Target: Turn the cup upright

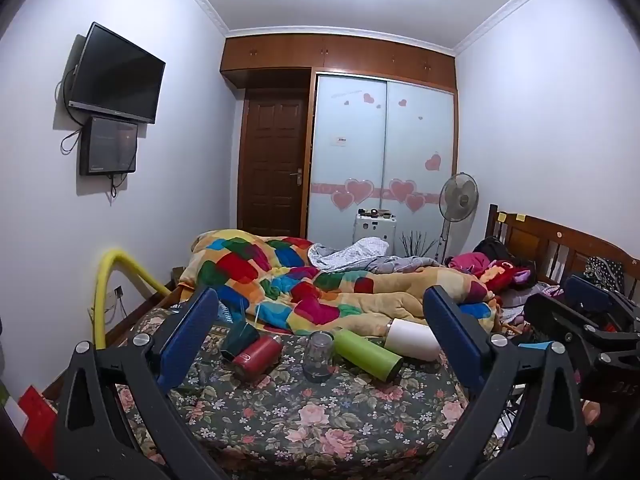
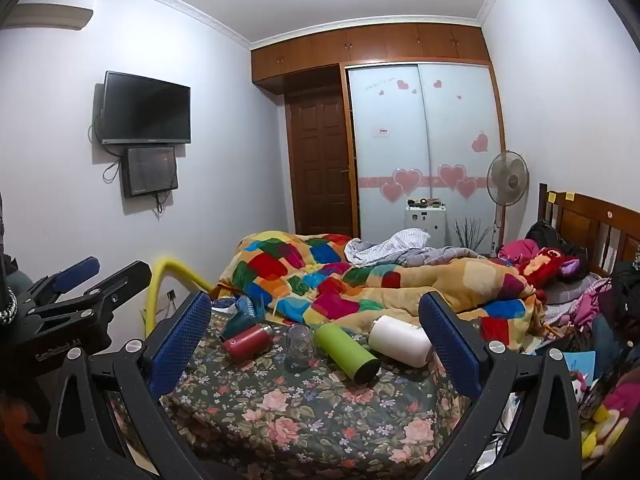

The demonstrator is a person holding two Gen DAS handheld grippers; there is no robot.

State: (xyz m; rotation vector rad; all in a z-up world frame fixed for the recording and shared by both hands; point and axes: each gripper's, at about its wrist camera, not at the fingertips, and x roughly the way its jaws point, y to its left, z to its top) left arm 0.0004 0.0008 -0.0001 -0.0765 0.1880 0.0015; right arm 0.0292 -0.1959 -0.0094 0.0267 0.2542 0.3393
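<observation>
Nearest the lens in each wrist view are the blue-padded jaws. The left gripper (image 1: 320, 320) has its jaws spread wide and released, holding nothing; the right gripper (image 2: 316, 320) likewise stands with jaws parted and empty. Both hang above the near edge of the bed (image 1: 320, 420), clear of everything on its floral cover.

Between the jaws, toward the middle of the bed, the clear glass cup (image 1: 318, 356) stands mouth down on the cover. Just to its left lies a red bottle (image 1: 256, 354) on its side, with a dark green cup (image 1: 239, 338) toppled behind it. To its right a lime green bottle (image 1: 368, 354) lies on its side, and beyond that a white tumbler (image 1: 412, 338), also lying down.

Behind them a patchwork quilt (image 1: 304, 280) is heaped across the far half of the bed.
</observation>
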